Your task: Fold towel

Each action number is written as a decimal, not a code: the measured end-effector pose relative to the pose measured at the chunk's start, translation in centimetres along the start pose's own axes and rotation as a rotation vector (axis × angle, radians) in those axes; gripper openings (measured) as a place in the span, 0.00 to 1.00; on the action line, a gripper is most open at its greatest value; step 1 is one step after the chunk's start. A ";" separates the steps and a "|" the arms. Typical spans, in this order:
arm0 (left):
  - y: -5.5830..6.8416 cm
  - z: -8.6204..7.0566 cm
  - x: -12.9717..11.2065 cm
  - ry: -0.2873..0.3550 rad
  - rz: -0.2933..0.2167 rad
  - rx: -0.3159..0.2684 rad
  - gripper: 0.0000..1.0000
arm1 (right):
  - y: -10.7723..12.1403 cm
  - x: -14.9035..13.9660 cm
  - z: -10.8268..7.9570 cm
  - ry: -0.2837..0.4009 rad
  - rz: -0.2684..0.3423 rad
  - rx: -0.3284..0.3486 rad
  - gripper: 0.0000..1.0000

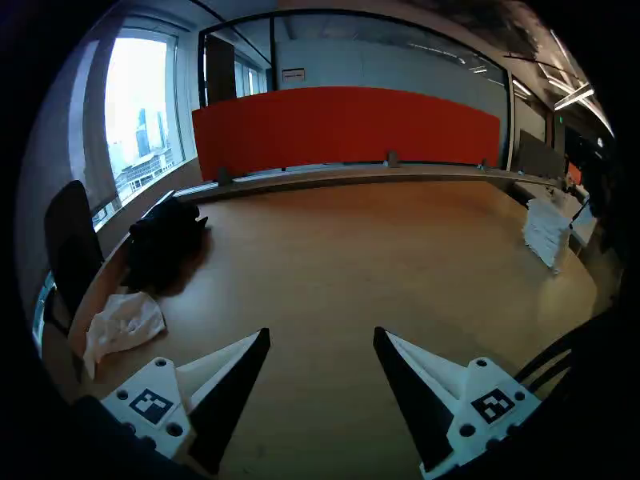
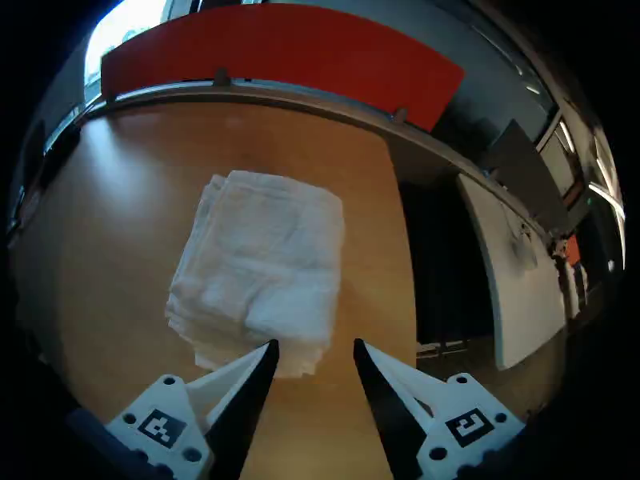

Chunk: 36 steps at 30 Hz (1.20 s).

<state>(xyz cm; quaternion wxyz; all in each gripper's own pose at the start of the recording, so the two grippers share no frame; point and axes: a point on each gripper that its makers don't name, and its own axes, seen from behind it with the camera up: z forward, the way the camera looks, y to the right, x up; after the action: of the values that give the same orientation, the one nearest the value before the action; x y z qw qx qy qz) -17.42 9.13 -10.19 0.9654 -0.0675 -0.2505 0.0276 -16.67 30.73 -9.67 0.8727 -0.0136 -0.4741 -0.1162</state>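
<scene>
Spread apart and empty, the left tongs [image 1: 320,332] hover above the bare wooden tabletop [image 1: 360,256]. The right tongs [image 2: 315,342] are also apart and hold nothing, their tips at the near edge of a stack of folded white towels [image 2: 256,272] lying close to the tabletop's side edge. In the left gripper view a crumpled white towel [image 1: 120,324] lies near left, with a black bag [image 1: 164,240] behind it and a red partition [image 1: 344,128] along the far side.

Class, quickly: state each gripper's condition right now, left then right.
Left gripper: open, holding nothing.
Right gripper: open, holding nothing, at the near edge of the folded towel.
</scene>
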 end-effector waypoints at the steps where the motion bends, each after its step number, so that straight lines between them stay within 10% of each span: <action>1: 0.0 0.0 0.0 0.001 0.000 -0.001 0.96 | -0.1 0.0 -0.1 0.004 0.004 0.000 0.82; 6: 0.0 0.0 0.1 0.005 -0.002 -0.002 0.96 | -0.4 0.1 -0.3 0.018 0.029 -0.005 0.96; 36: -0.6 -0.1 1.0 0.023 -0.037 0.012 0.96 | -1.4 6.3 -3.5 0.368 0.297 -0.065 0.96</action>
<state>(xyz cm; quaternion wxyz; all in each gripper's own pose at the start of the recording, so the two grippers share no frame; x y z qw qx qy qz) -16.48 8.66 -9.71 0.9689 -0.0575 -0.2404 0.0106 -10.78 27.67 -6.51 0.9511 -0.0898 -0.2957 -0.0021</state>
